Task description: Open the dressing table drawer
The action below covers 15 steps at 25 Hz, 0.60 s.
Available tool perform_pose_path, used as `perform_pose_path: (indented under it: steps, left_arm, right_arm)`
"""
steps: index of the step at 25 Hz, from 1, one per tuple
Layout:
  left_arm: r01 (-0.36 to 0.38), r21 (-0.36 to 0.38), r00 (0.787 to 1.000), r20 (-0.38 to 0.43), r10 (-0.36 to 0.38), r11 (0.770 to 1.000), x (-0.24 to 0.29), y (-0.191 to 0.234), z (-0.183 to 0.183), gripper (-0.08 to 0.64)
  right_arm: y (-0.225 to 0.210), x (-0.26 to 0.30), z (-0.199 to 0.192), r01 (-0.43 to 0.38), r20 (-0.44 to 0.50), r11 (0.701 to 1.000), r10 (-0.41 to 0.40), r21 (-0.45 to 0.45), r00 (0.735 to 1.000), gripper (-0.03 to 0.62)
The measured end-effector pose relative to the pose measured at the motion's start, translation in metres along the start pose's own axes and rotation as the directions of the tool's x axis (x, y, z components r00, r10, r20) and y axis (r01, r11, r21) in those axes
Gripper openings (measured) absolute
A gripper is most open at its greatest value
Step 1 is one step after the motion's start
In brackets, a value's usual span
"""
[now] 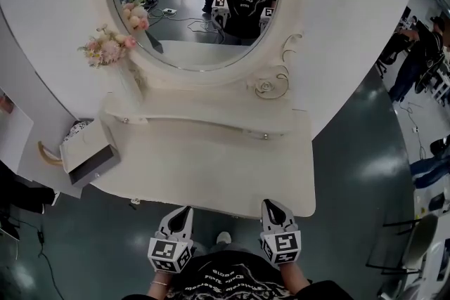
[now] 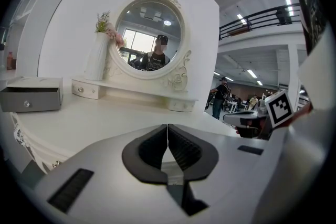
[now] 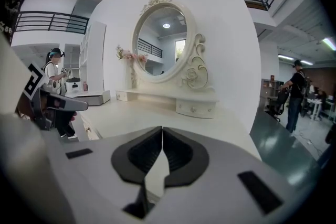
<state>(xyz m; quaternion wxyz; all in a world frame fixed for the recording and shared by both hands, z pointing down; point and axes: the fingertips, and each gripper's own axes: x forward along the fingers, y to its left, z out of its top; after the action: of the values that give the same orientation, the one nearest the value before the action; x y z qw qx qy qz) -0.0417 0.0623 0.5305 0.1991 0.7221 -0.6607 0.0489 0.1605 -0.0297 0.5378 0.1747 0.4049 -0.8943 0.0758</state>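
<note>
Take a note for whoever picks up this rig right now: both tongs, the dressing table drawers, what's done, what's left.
Left tongs: shut, empty, near the dressing table's front edge.
Right tongs: shut, empty, alongside.
Drawers: left small drawer and right small drawer under the mirror both look closed. Grey drawer box sits at the table's left end.
Done: no drawer touched.
Left: reach a knob, grip, pull.
</note>
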Motion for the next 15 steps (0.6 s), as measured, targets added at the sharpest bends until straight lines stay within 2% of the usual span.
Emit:
perform_pose_path:
  steps: [15]
  left_arm:
    - [-0.009,0.001,1.000,-0.008,0.009,1.000,0.024,-0.003,0.007,0.017]
  right_arm:
    - [-0.016,0.015,-0.001,-0.008,-0.015,1.000,0.008,0.027,1.000,0.014]
